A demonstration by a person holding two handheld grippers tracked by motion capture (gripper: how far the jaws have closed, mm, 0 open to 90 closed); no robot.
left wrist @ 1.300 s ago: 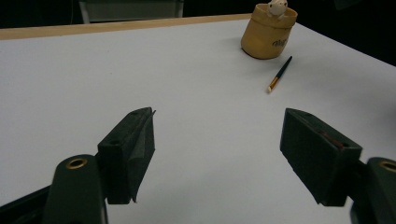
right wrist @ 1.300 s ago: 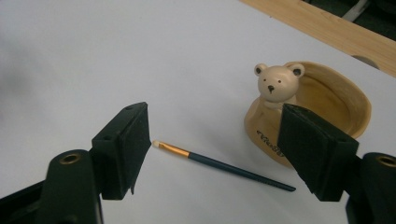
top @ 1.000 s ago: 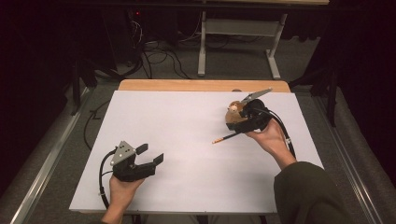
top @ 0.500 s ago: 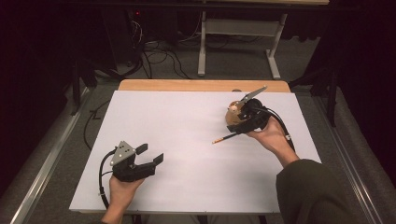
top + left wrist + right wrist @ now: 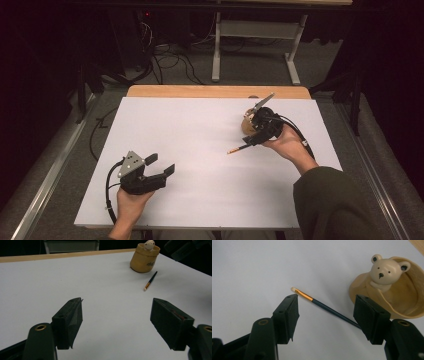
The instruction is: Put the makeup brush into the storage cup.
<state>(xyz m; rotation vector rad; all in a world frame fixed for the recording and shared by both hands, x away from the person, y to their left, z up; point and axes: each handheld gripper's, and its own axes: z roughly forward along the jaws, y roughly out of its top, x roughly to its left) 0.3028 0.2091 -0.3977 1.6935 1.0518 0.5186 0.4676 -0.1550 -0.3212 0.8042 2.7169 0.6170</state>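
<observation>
Just in front of the bear cup (image 5: 398,290), flat on the white bench (image 5: 200,130), I've got the small brush (image 5: 322,304): pale tip pointing away from the cup, dark handle end near the cup's base. My right claw (image 5: 325,308) sits over the brush, jaws astride it, one near the gold ferrule, the other over the handle end beside the cup. Jaws have just been closing but pads aren't on the brush yet, gap fairly wide. Well away from the cup, near the bench's front edge, my left claw (image 5: 160,165) is wide apart, nothing between.
</observation>
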